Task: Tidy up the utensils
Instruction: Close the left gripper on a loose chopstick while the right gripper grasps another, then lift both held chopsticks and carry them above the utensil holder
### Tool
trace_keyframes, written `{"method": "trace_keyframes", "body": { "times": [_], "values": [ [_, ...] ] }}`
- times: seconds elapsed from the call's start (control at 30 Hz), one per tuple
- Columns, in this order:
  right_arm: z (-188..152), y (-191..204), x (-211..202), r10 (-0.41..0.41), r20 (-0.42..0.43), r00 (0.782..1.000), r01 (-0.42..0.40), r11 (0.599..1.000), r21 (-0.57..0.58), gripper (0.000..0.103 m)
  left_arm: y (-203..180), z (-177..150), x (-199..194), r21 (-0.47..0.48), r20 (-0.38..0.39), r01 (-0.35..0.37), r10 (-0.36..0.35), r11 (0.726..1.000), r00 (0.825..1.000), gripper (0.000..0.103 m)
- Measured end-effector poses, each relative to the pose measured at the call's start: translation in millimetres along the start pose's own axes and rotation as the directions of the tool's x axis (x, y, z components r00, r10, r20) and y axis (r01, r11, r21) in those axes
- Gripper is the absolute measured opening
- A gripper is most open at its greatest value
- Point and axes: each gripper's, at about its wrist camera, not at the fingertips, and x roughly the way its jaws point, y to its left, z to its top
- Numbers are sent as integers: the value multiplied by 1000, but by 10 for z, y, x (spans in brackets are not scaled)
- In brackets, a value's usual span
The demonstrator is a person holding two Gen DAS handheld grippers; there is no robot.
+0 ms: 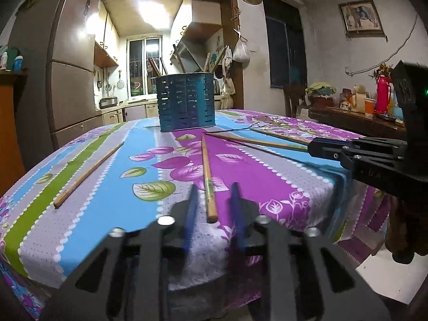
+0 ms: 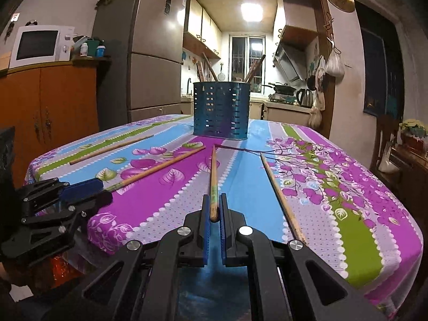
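Blue-padded right gripper (image 2: 214,208) pinched 1 chopstick (image 2: 213,176) by its butt at the table's near edge; left gripper (image 1: 212,200) straddled another (image 1: 206,171), unclosed. Holder (image 2: 221,109) stood far (end-held, that stick could pivot and miss).

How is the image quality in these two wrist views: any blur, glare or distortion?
Left wrist view: the left gripper fingertips are motion-blurred, the ceiling light blows out, and fisheye bends the fridge. Right wrist view: sharper, the right gripper and the chopstick between its fingers are crisp; the ceiling light glares, and the corners vignette dark.
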Motion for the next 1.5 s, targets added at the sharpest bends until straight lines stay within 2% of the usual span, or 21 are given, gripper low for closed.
{"method": "trace_keyframes", "body": {
  "times": [0.07,0.17,0.27,0.93,1.03,1.17,1.3,1.5],
  "values": [
    [-20,-4,25,0,-5,1000,0,1000,1,8,6,-34,-17,3,6,-1,1,1000,1000,12],
    [-80,-4,75,1,-28,1000,-1,1000,4,8,-19,-49,-31,7,19,-1,1,1000,1000,12],
    [-116,10,61,-6,-15,1000,6,1000,-1,8,-25,-80,-49,11,46,-9,9,1000,999,13],
    [-202,-38,-18,27,30,999,-26,1000,-17,8,-90,-51,-66,16,26,-39,38,999,999,9],
    [-194,-48,-28,24,27,999,-24,1000,6,8,-112,-25,-57,24,9,-38,38,999,999,5],
    [-126,-59,-62,23,27,999,-24,1000,12,8,-121,34,-65,30,4,-28,28,999,1000,5],
    [68,-24,-231,17,53,998,-16,1000,-16,8,-133,166,-173,40,43,-24,22,999,999,5],
    [470,53,-556,31,144,989,-19,996,-82,8,-53,533,-306,39,136,-39,33,998,990,5]
  ]
}}
